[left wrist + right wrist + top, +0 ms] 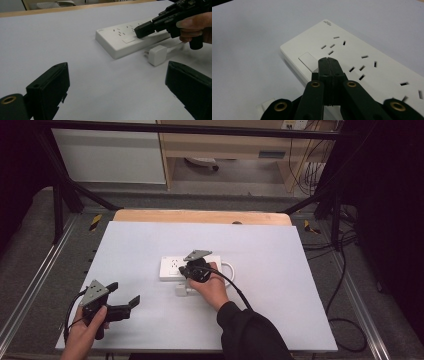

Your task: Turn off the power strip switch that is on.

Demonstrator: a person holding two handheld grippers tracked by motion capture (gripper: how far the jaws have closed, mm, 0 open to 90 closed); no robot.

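A white power strip [175, 266] [125, 40] [352, 62] lies mid-table on the white sheet, with several sockets and a flat rocker switch [308, 59] near its left end. My right gripper [187, 270] [328, 60] [142, 29] is shut, jaws pressed together with nothing between them; its tip hovers over the strip just beside the switch. A white plug [181, 289] [157, 55] on a white cord lies on the sheet just in front of the strip, under my right hand. My left gripper [125, 295] [117, 85] rests open at the near left, apart from everything.
The strip's white cord [230, 268] loops off its right end. A wooden table edge [200, 216] runs along the back of the sheet. Black cables [345, 320] trail on the grey floor to the right. Bare sheet surrounds the left gripper.
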